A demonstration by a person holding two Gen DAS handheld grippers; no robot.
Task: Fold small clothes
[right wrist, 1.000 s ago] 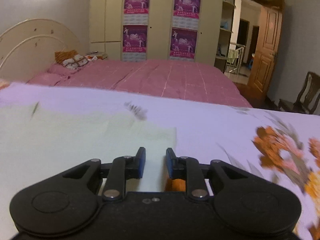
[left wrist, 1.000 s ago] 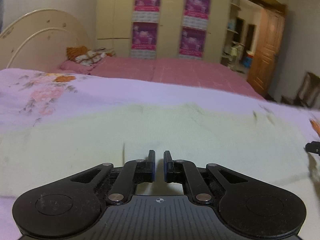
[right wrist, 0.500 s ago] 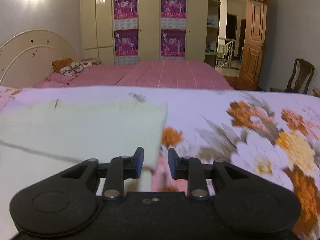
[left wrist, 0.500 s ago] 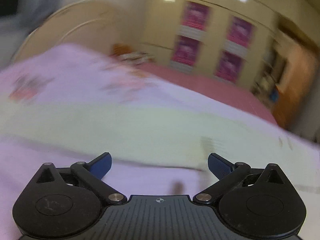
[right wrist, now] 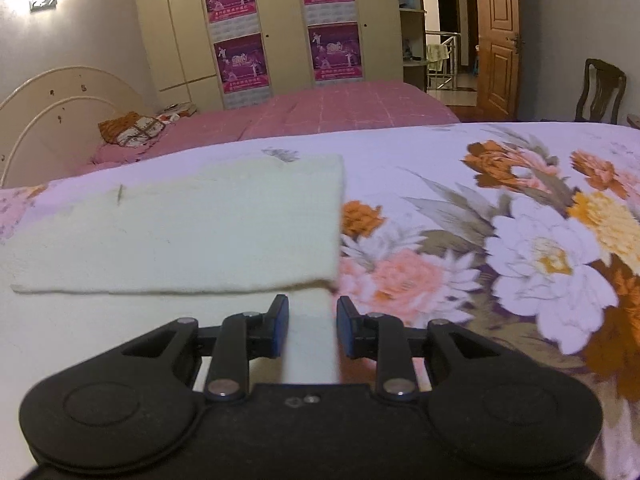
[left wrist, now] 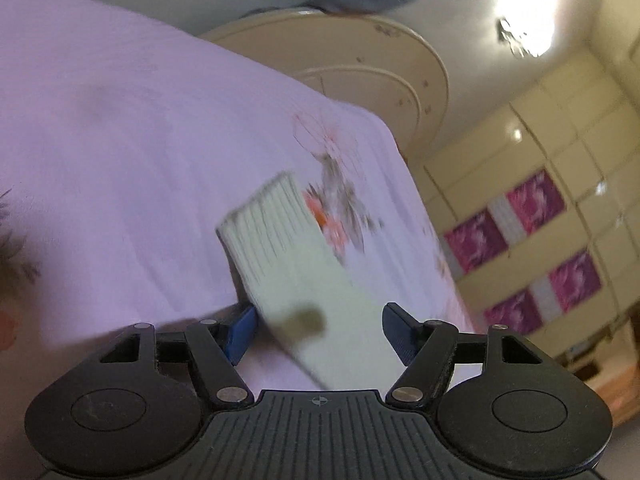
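Floral bedsheet point(right wrist: 500, 240) under pale garment point(right wrist: 180, 232) — left tongs point(left wrist: 320, 326) spread wide, right tongs point(right wrist: 312, 326) parted, neither gripping.

The left wrist view is motion-blurred: the pale cloth point(left wrist: 296, 280) smears, its near end hidden behind the left gripper point(left wrist: 318, 330). In the right wrist view, the garment point(right wrist: 180, 232) runs off the left edge, its lower layer partly hidden behind the right gripper point(right wrist: 312, 330).

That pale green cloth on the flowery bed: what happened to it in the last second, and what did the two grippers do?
The left hand-held gripper opened wide, let go and swung round to a ribbed sleeve end, which now lies between its spread fingers. The right hand-held gripper opened a little and drew back, leaving the pale green cloth with its far layer folded over on the floral bedsheet. The pink bed behind did not change.
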